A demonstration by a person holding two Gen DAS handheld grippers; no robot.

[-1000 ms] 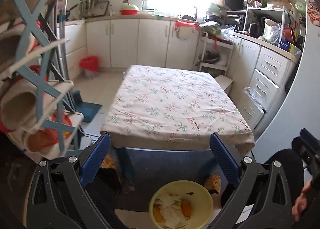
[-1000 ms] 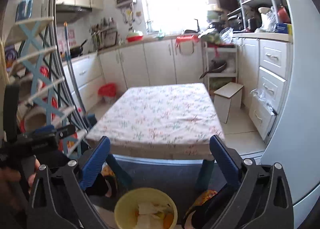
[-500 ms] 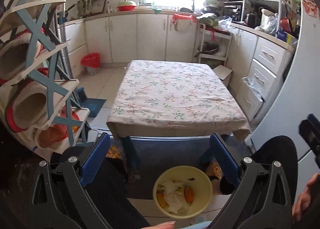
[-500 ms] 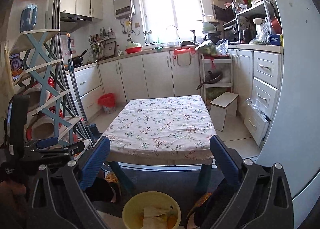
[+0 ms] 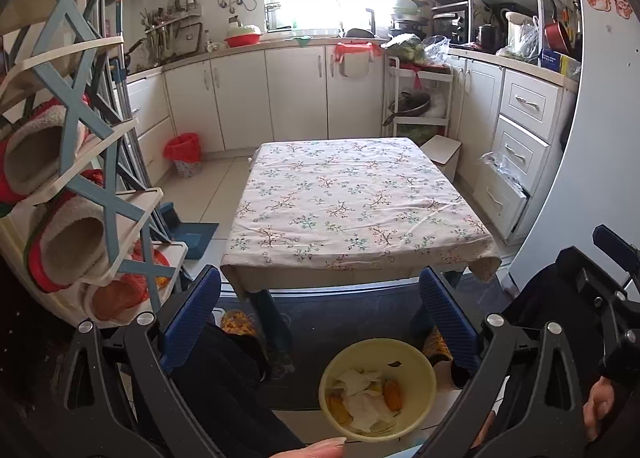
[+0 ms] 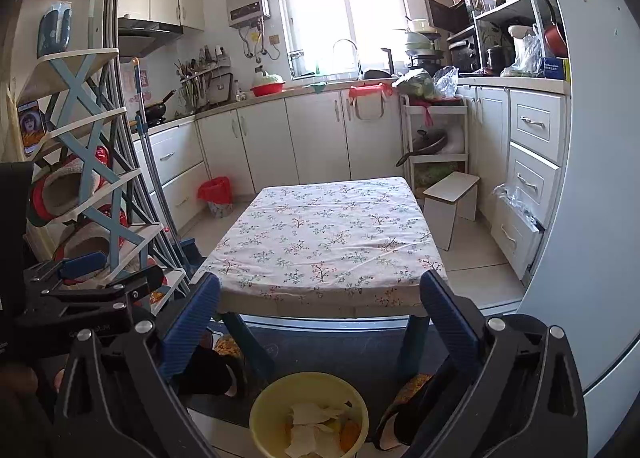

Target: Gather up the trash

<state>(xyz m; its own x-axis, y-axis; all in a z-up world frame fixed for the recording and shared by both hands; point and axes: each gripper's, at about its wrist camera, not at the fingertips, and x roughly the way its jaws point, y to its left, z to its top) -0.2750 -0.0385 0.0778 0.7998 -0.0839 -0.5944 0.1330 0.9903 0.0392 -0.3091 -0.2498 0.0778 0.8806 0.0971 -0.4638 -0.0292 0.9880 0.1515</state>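
Two claws, the left gripper (image 5: 320, 310) and right gripper (image 6: 320, 310), gape wide, holding nothing. Below and between their blue fingers sits the yellow bowl (image 5: 420, 362) of crumpled tissues (image 5: 366, 404) and peel; the cloth-covered table (image 6: 332, 242) lies ahead.

A low desk (image 5: 360, 210) stands mid-kitchen under a cream cloth (image 6: 332, 242) printed with small flower sprigs, which hangs over its edges and shows only dark legs below. On the pale tiled floor (image 5: 208, 186) near its front sits a dark mat (image 6: 344, 350), and in front of that a yellow bowl (image 5: 416, 366) holding crumpled white paper and orange scraps. Also on the floor are a red-lined bin (image 6: 216, 196) by the far cabinets, a small white stool (image 6: 450, 202) beside the desk's far right corner, and a blue dustpan (image 5: 192, 236)
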